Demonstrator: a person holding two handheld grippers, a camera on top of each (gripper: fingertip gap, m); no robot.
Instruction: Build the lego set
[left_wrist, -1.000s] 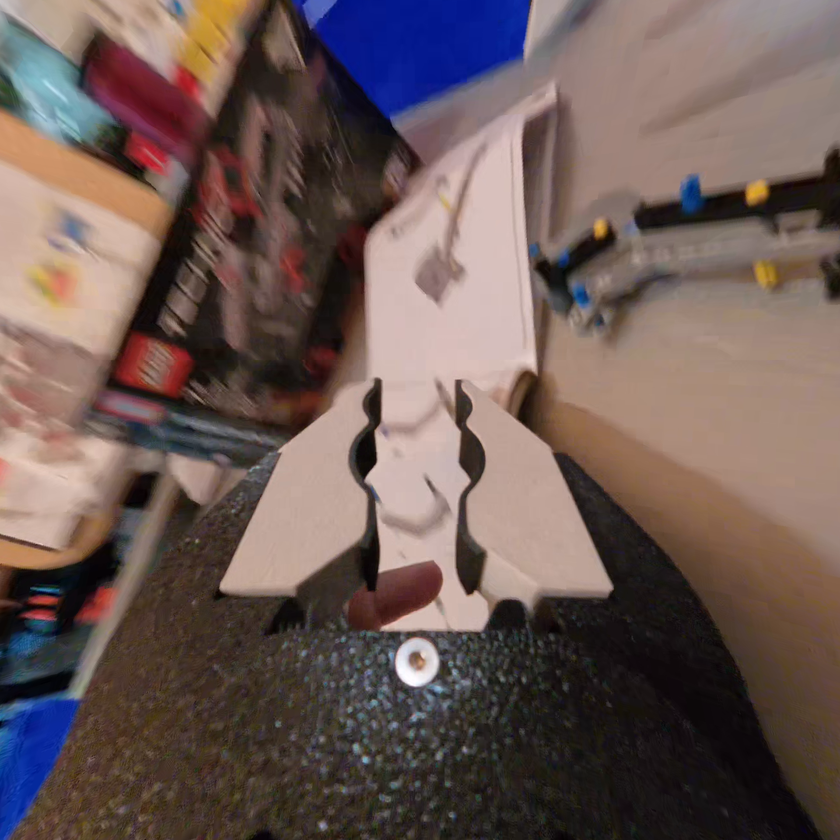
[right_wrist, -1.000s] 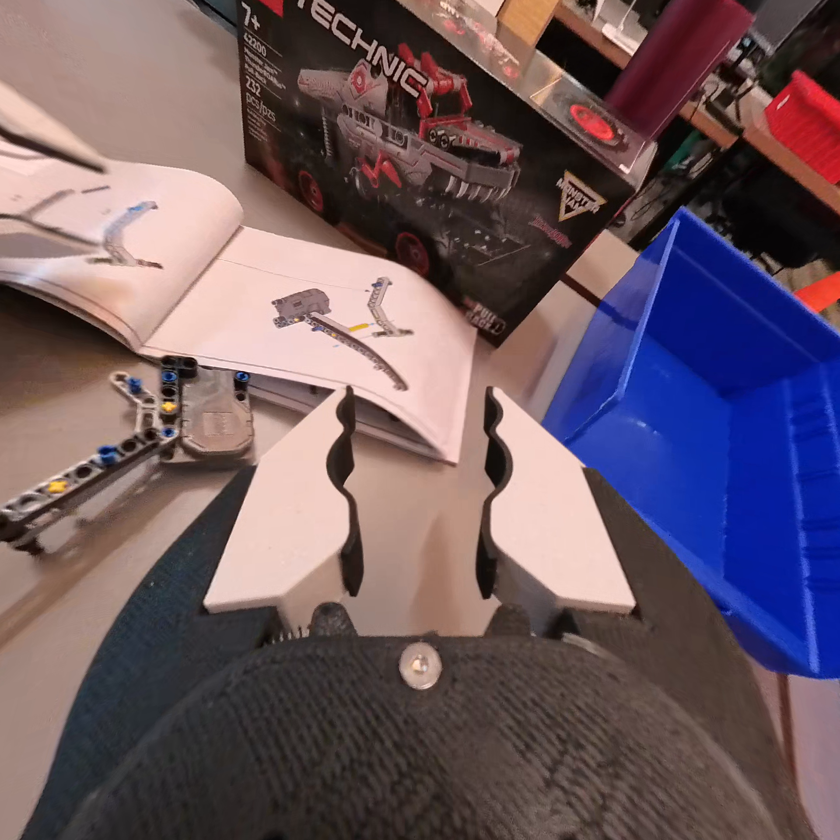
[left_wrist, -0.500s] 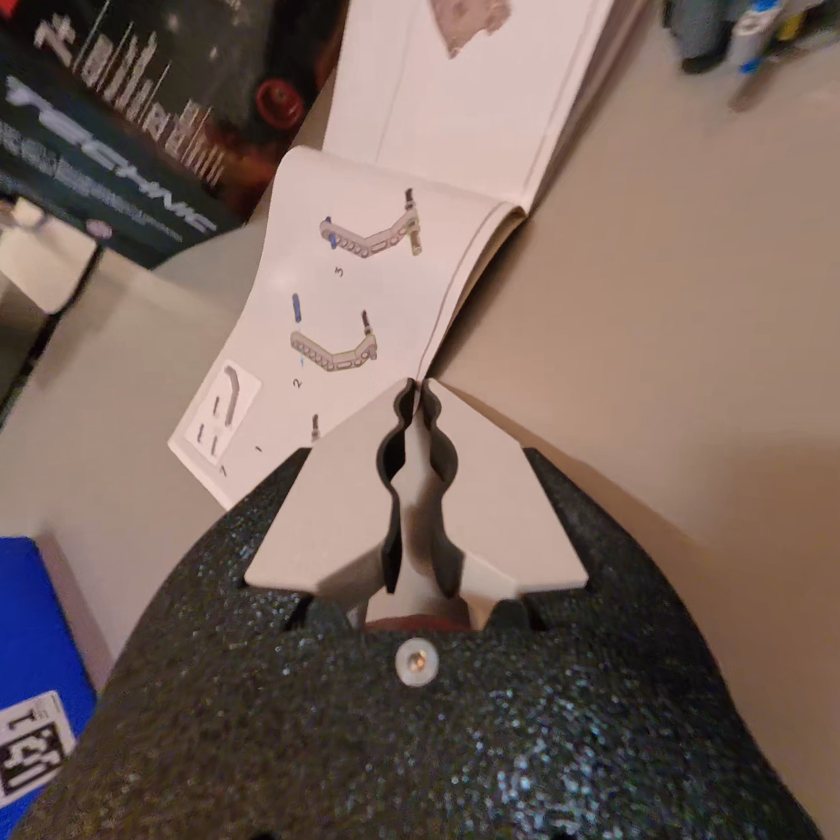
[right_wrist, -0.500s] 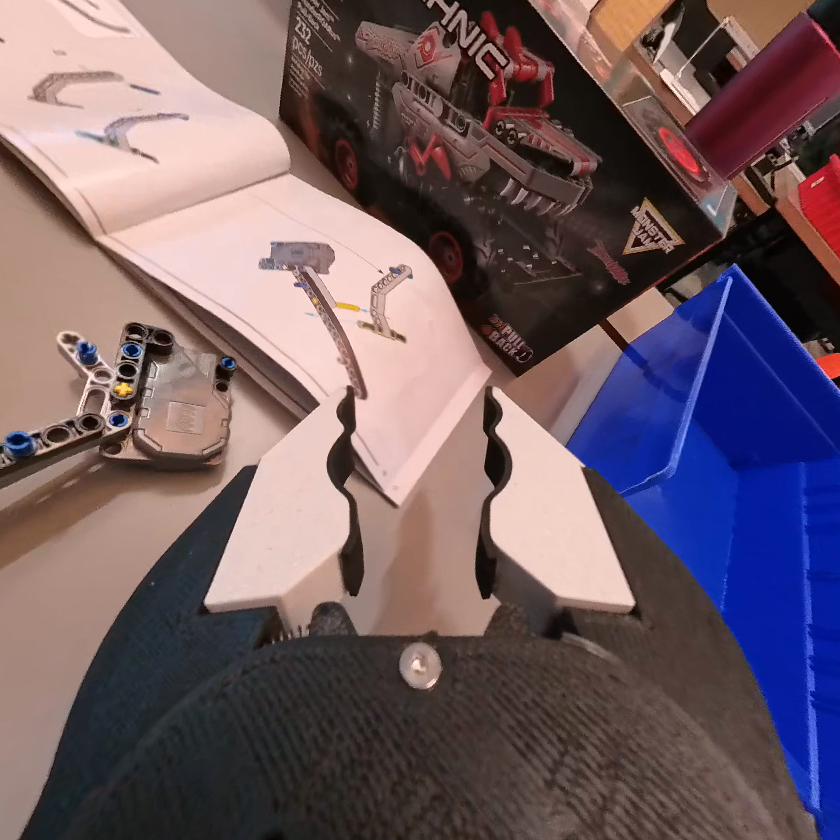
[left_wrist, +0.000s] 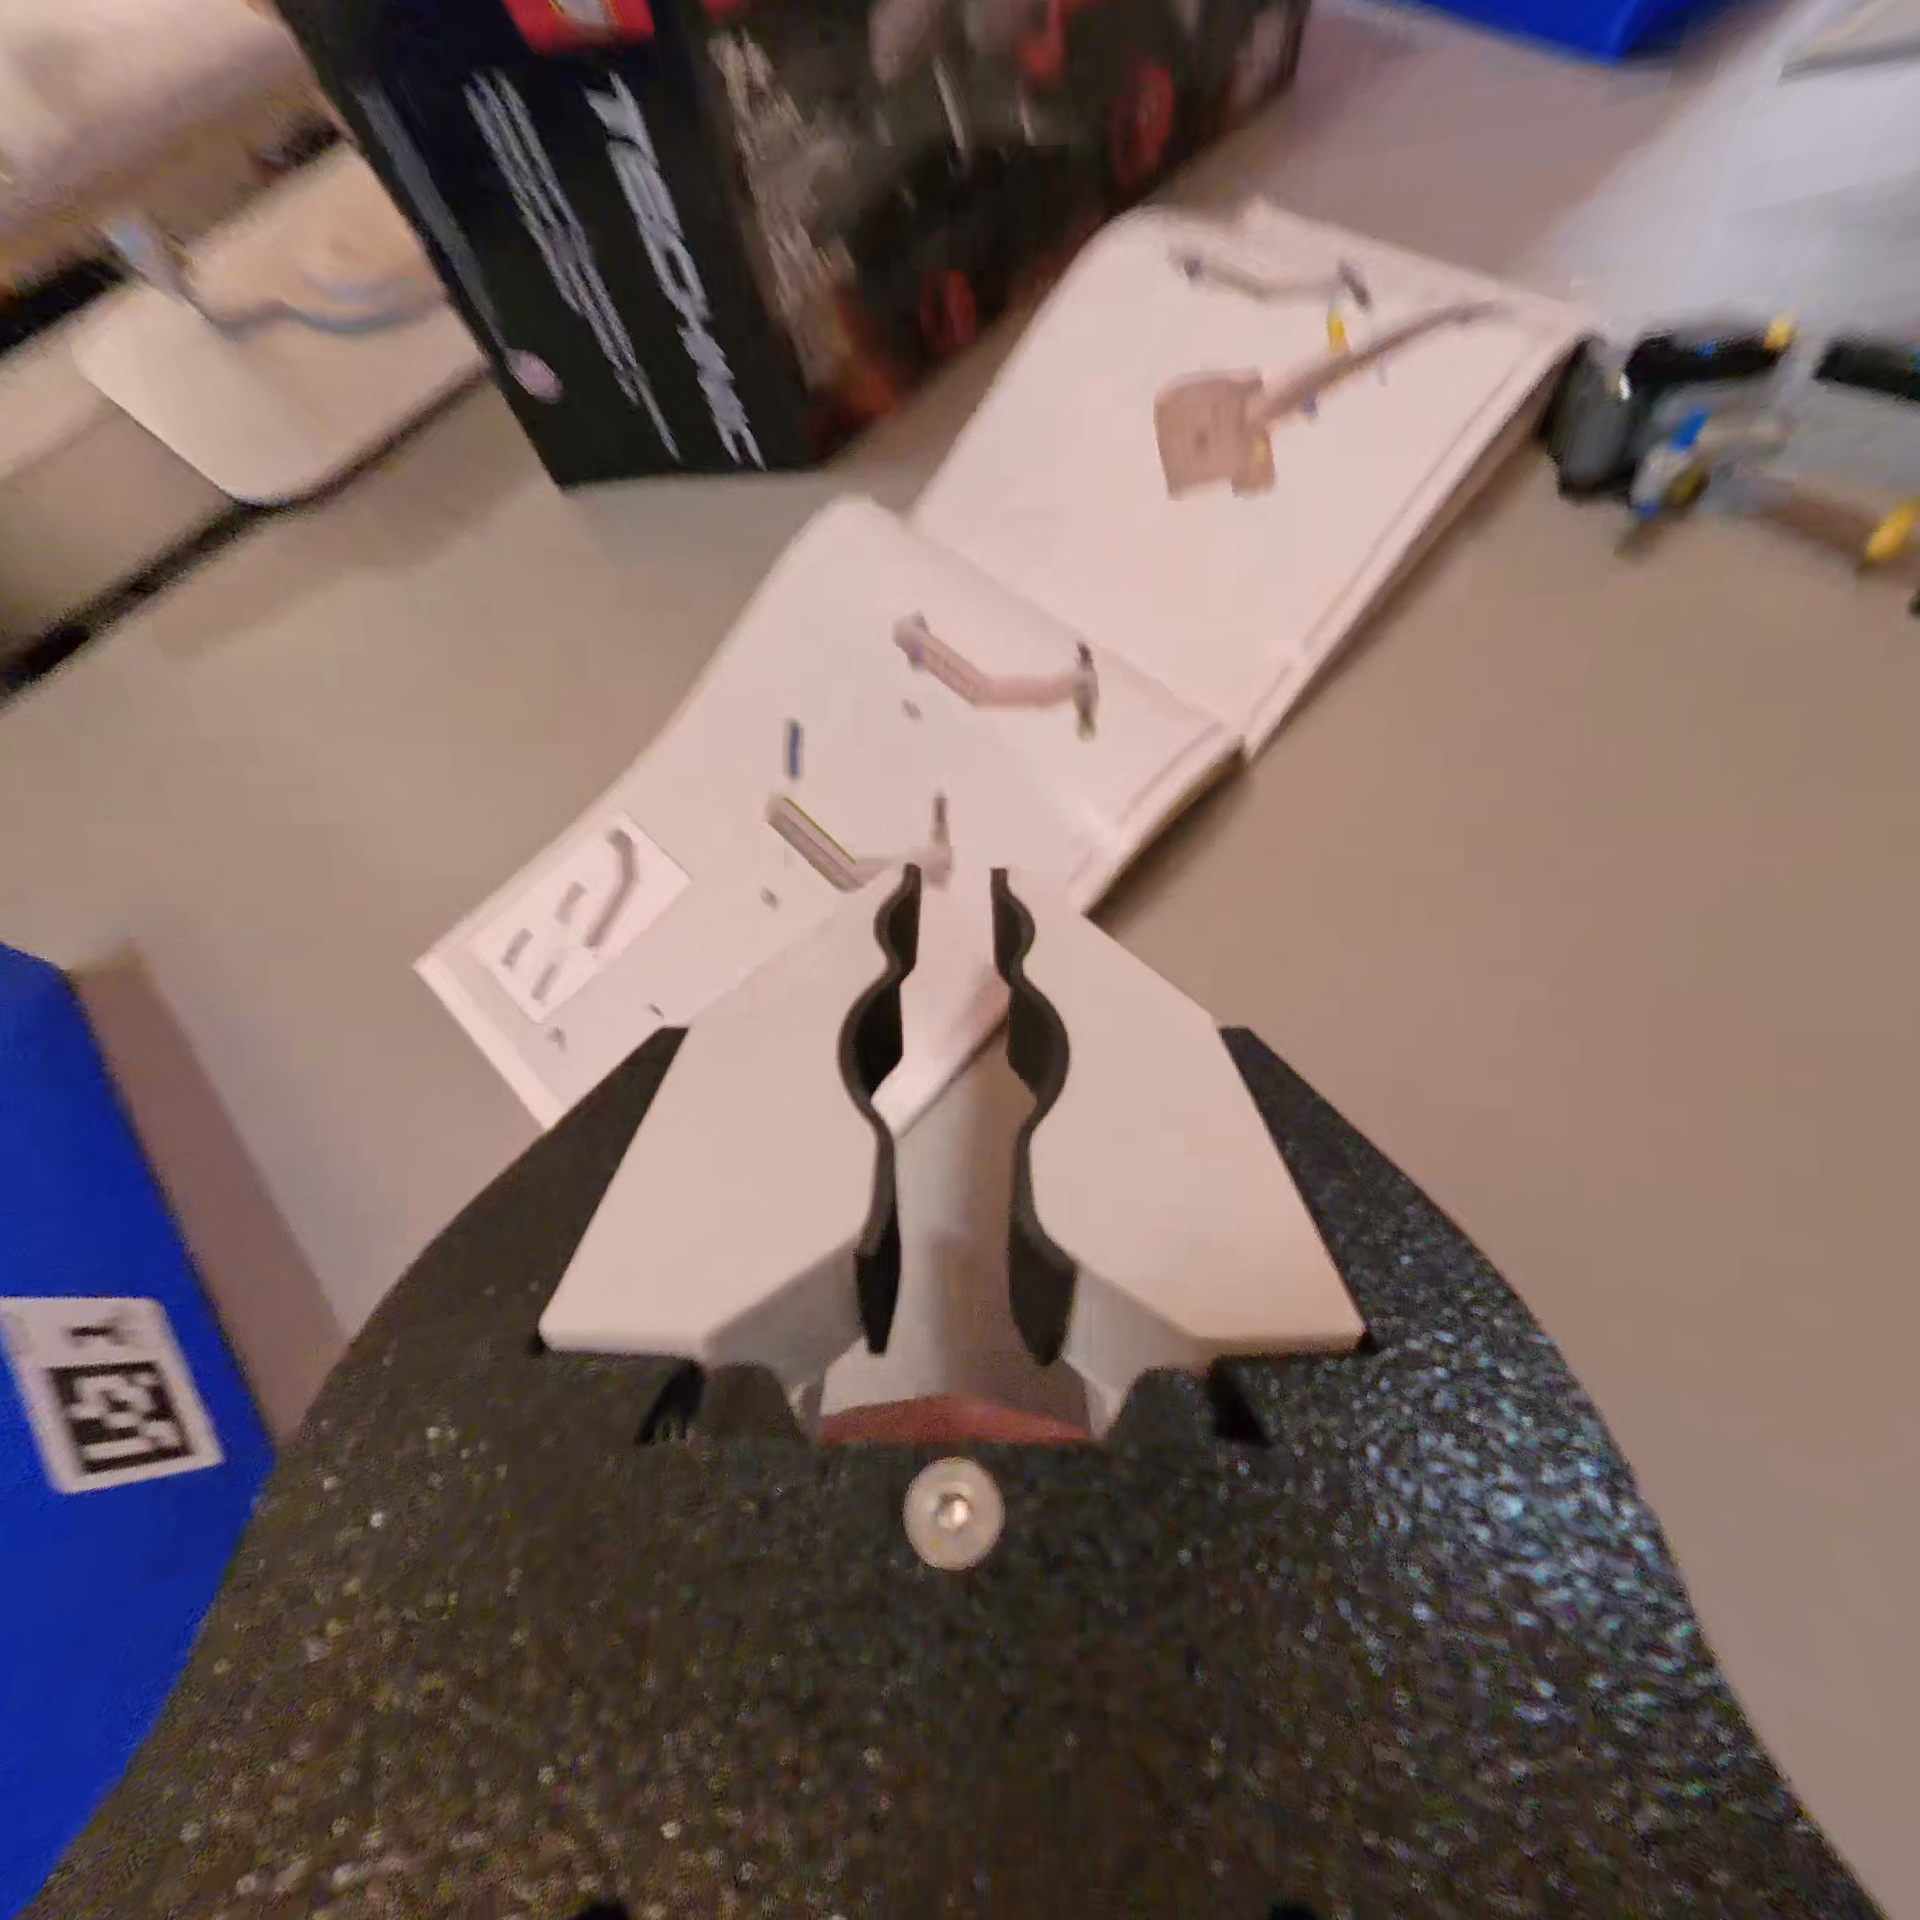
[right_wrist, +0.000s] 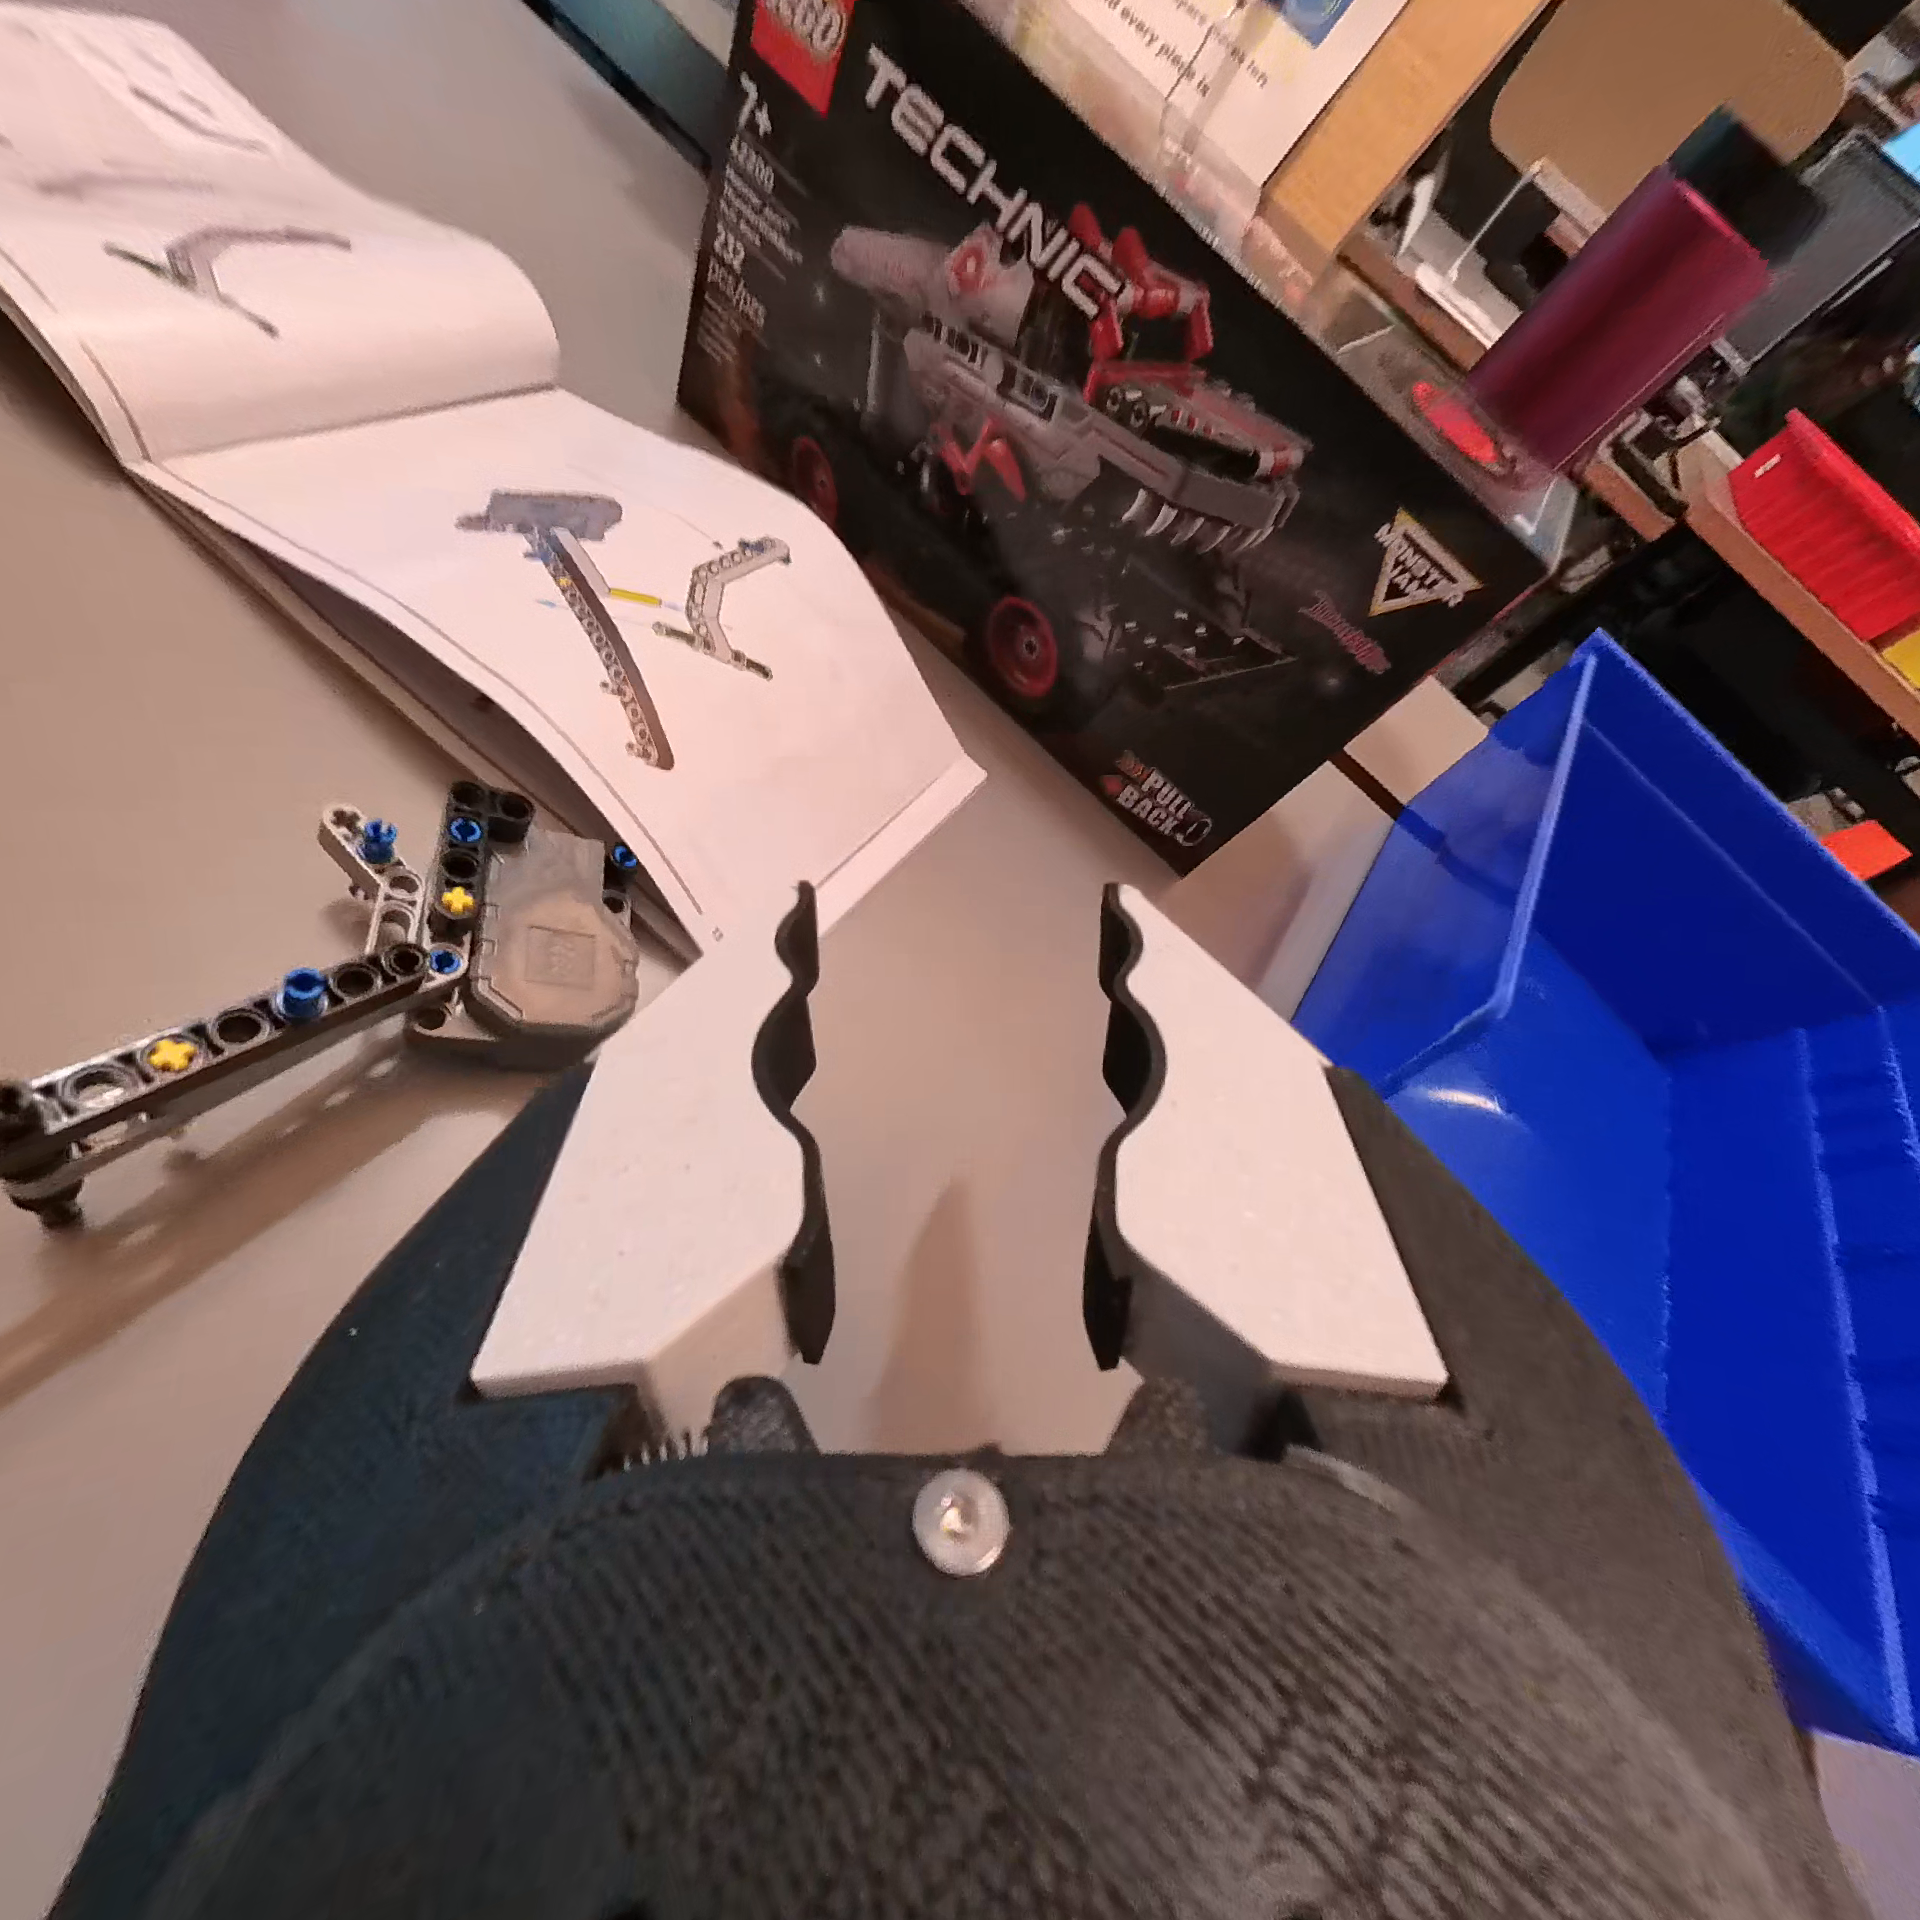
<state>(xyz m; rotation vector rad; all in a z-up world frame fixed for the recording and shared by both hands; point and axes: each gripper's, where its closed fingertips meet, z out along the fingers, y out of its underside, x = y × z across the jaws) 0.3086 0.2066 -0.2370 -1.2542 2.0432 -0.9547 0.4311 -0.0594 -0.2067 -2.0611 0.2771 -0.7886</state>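
Note:
A partly built assembly (right_wrist: 416, 966) of a black beam with blue and yellow pins, a grey angled beam and a dark grey block lies on the tan table (right_wrist: 156, 727), left of my right gripper (right_wrist: 956, 894). That gripper is open and empty, low over the table. The assembly also shows, blurred, at the far right of the left wrist view (left_wrist: 1714, 416). My left gripper (left_wrist: 956, 883) hovers over the near corner of the open instruction booklet (left_wrist: 935, 582). Its jaws stand a narrow gap apart with nothing between them.
The booklet (right_wrist: 727, 707) lies open between the assembly and the black set box (right_wrist: 1039, 468), which stands upright behind it (left_wrist: 727, 208). A blue bin (right_wrist: 1662, 1039) sits right of my right gripper and shows at the left edge of the left wrist view (left_wrist: 83, 1351). Cluttered shelves stand beyond the table. There is about 30 cm between the tips of the two grippers.
My left gripper swung round and pulled back from the booklet, and its jaws went from nearly touching to a narrow gap. My right gripper shifted, so the assembly sits closer; it stayed open.

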